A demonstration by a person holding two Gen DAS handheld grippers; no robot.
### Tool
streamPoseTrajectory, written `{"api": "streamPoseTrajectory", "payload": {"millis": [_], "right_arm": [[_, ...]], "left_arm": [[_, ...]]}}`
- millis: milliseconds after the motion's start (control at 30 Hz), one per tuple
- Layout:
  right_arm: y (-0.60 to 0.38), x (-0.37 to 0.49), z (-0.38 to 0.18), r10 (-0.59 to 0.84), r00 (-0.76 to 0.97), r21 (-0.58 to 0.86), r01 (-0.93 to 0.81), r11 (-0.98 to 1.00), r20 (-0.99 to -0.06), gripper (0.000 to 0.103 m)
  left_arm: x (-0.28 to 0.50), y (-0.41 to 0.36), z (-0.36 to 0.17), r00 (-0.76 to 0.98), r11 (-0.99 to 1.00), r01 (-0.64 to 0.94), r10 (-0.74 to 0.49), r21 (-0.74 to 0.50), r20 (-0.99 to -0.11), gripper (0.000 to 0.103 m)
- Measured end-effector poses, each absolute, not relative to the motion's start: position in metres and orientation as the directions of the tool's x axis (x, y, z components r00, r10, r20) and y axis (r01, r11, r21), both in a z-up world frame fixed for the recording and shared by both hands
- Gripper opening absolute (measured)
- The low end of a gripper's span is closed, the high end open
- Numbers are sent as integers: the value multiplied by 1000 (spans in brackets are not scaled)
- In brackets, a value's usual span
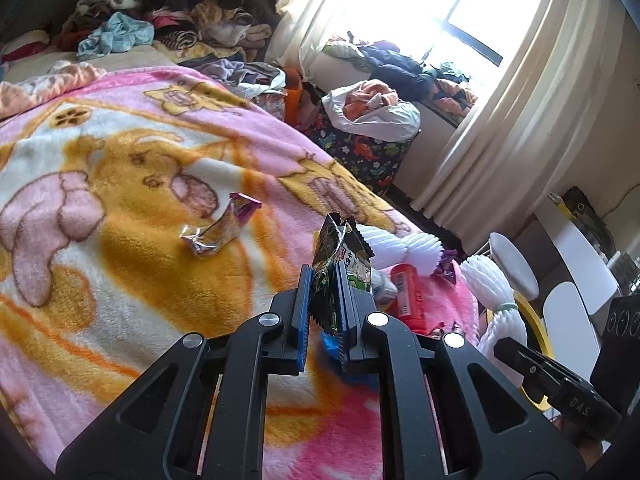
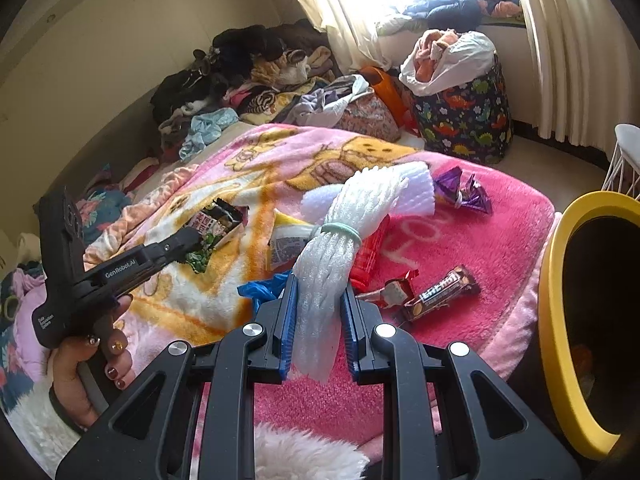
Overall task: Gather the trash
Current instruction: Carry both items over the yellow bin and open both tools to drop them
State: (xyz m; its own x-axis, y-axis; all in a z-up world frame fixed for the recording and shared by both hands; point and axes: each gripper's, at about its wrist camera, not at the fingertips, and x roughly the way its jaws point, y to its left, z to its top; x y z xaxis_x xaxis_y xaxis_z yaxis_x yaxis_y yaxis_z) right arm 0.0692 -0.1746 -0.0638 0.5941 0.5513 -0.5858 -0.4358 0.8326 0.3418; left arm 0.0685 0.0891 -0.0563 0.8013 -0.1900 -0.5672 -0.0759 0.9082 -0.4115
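My left gripper [image 1: 325,296] is shut on a green and black snack wrapper [image 1: 344,256], lifted just above the pink cartoon blanket [image 1: 120,160]. In the right wrist view that left gripper [image 2: 192,238] pinches the same wrapper [image 2: 214,224]. My right gripper [image 2: 320,320] is shut on a white foam net bundle [image 2: 326,268] tied with a green band; the bundle [image 1: 494,292] also shows at the left wrist view's right side. On the blanket lie a silver-purple wrapper [image 1: 218,226], a red packet [image 2: 370,256], a brown chocolate wrapper [image 2: 440,292] and a purple wrapper [image 2: 464,192].
A yellow-rimmed bin [image 2: 556,280] stands at the bed's right edge. A person's hand [image 2: 80,372] holds the left gripper's handle. Clothes are piled [image 2: 256,68] at the head of the bed. A dinosaur-print bag [image 2: 464,116] stands by the curtains, and a blue scrap [image 2: 260,288] lies near my right fingers.
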Motion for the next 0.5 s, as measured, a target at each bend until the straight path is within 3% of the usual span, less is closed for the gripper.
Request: {"api": "streamPoseTrajectory", "payload": {"millis": [500], "right_arm": [[-206, 67, -52, 530, 652, 354, -395, 848, -542, 20]], "left_arm": [[70, 60, -42, 806, 920, -8, -225, -391, -547, 7]]}}
